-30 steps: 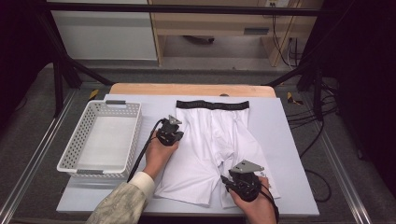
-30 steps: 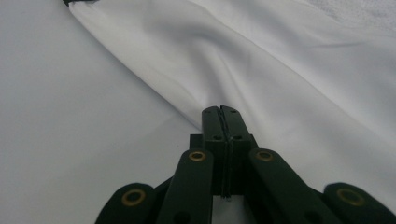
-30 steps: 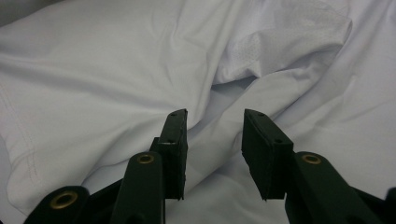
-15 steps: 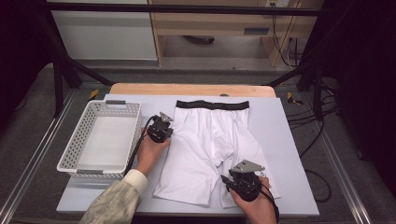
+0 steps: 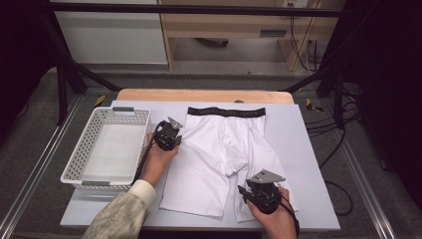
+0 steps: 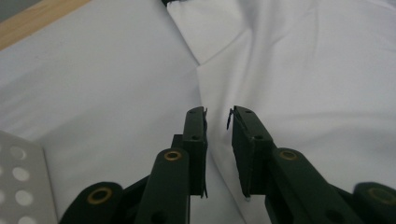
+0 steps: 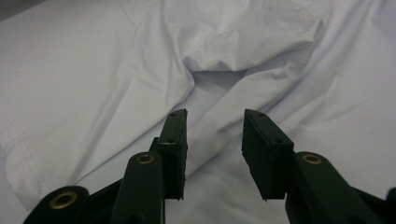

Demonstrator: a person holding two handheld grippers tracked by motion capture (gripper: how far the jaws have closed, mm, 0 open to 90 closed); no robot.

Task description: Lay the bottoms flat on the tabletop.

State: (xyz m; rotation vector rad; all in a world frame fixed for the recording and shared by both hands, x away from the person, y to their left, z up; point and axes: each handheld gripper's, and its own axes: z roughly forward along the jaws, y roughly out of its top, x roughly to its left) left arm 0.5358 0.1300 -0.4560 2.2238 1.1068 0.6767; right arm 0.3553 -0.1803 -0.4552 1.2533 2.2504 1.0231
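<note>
My left gripper [image 5: 170,130] sits at the left edge of the white shorts [image 5: 226,149] spread flat on the table [image 5: 308,149] — its jaws have just been parting, a narrow gap with nothing pinched. My right gripper [image 5: 249,191] hovers over the lower right leg, jaws apart — nothing held.

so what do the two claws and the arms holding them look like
Both are black two-jaw tools. The left claw and right claw each carry a grey three-cornered plate on top and trail a black cable. Up close, the flat rectangular jaws hang on arms with brass-coloured rivets. The left arm wears a pale patterned sleeve with a white cuff.
</note>
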